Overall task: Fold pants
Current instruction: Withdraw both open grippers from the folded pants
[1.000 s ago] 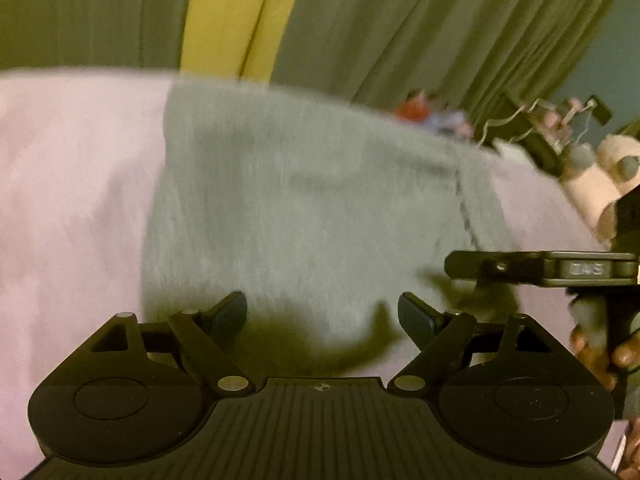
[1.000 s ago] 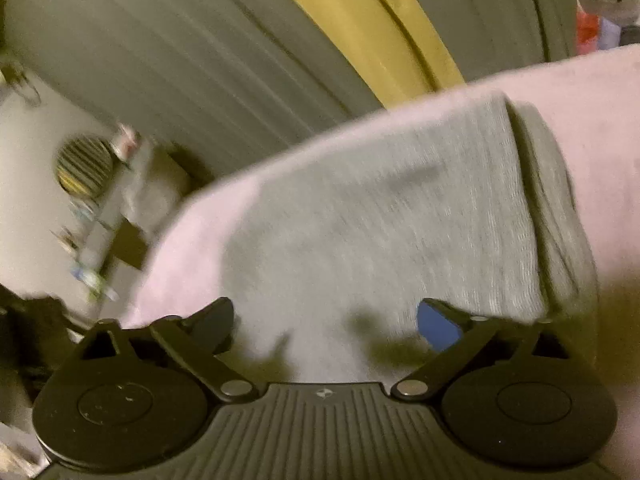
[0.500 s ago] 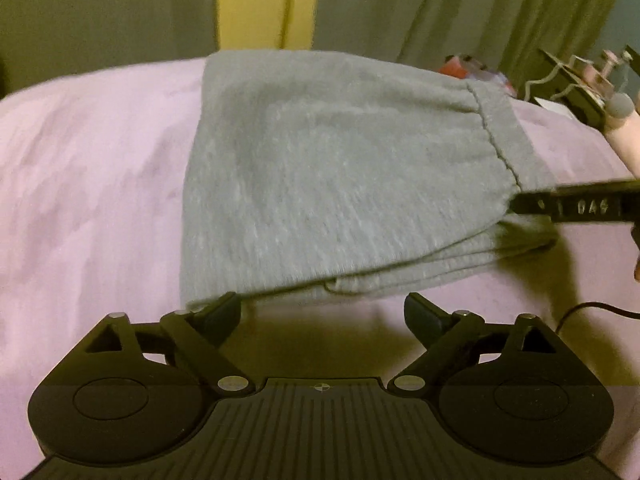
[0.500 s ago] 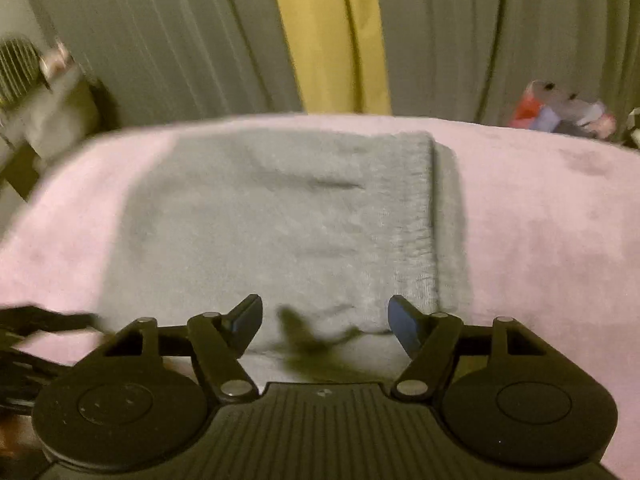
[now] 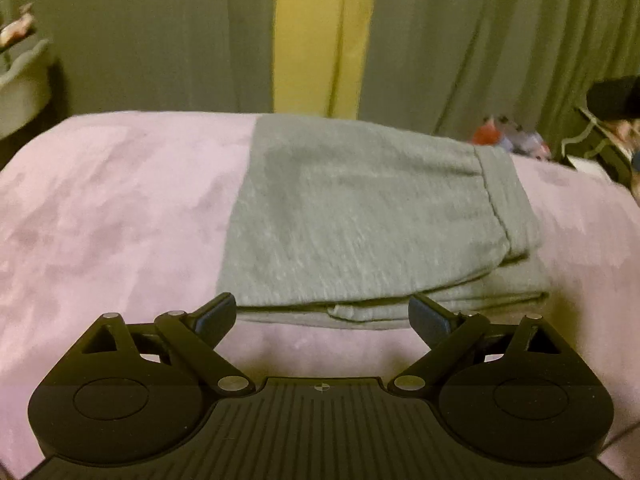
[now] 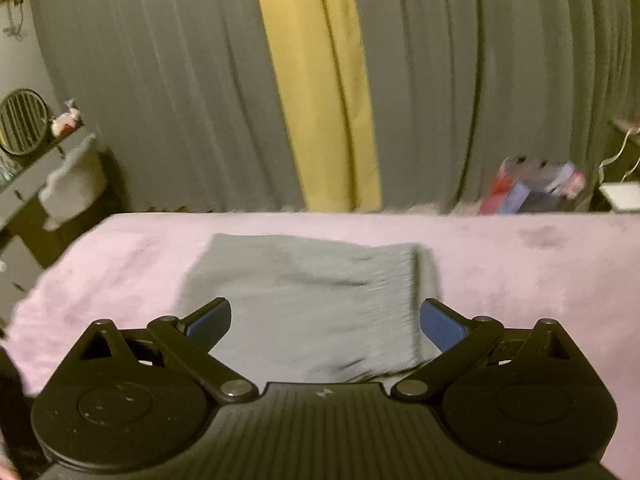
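Note:
The grey pants lie folded into a compact stack on the pink bed cover, with the waistband seam toward the right. In the left wrist view my left gripper hovers just short of the stack's near edge, open wide and holding nothing. In the right wrist view, which is blurred, the pants lie lower and farther off. My right gripper hangs above them with its jaws opening, blue pads apart and nothing between them. Neither gripper touches the cloth.
Grey curtains with a yellow strip hang behind the bed. Colourful clutter sits past the bed's far right corner. A shelf with a white cloth and a round fan stands at the left.
Both grippers have drawn back and risen away from the pants. The right gripper has left the left wrist view and its jaws have spread wider. The pants stay folded.

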